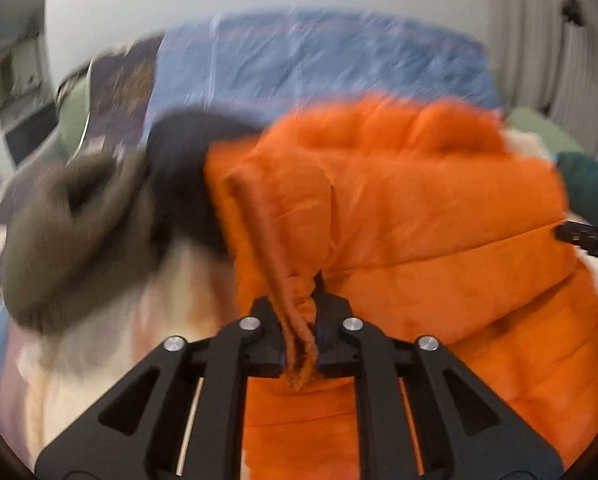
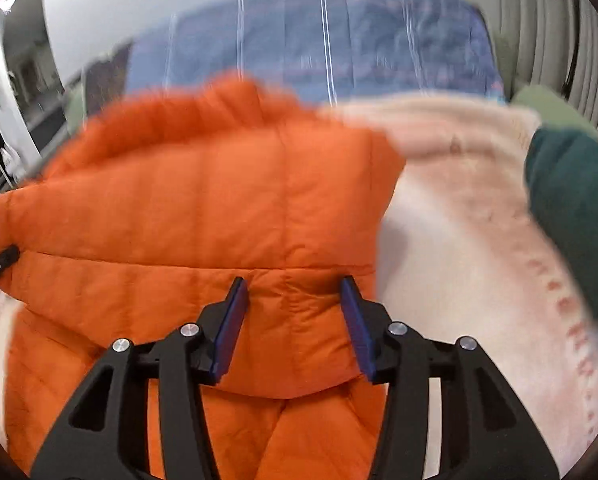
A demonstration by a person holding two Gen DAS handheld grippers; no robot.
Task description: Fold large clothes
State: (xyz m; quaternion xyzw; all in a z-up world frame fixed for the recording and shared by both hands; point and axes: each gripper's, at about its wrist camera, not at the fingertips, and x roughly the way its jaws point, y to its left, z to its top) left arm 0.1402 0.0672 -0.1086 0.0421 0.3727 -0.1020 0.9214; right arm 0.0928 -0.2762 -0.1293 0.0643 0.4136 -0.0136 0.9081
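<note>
Pale walls curve around a bed covered with a cream fleece blanket (image 2: 459, 240), and beyond it lies a blue patterned spread (image 1: 319, 60), blurred in both views. Vertical blinds or a pleated curtain run down the right side of the room, and a dim doorway or shelving shows at far left, too smeared to read.

We are working on an orange quilted puffer jacket (image 1: 439, 208), which lies heaped on the cream blanket, partly doubled over on itself. Our left gripper (image 1: 299, 320) has its jaws clamped together on a ribbed orange edge of the jacket, likely a cuff or hem, which bunches up between them. Our right gripper (image 2: 295, 324) hovers just above the jacket with its jaws apart, its blue fingers (image 2: 231, 328) showing orange fabric between them but pinching nothing.

An olive-brown garment (image 1: 67, 232) and a dark one (image 1: 183, 168) sit to the left of the jacket, and a dark green one (image 2: 575, 220) lies to the right on the blanket.

To do this fold well, we judge the right gripper should close on a matching edge before the left one carries its end across, so the padded fabric stays flat. Puffy filling tends to spring back, so a firm pinch on a seam should hold better than one on a smooth panel.
</note>
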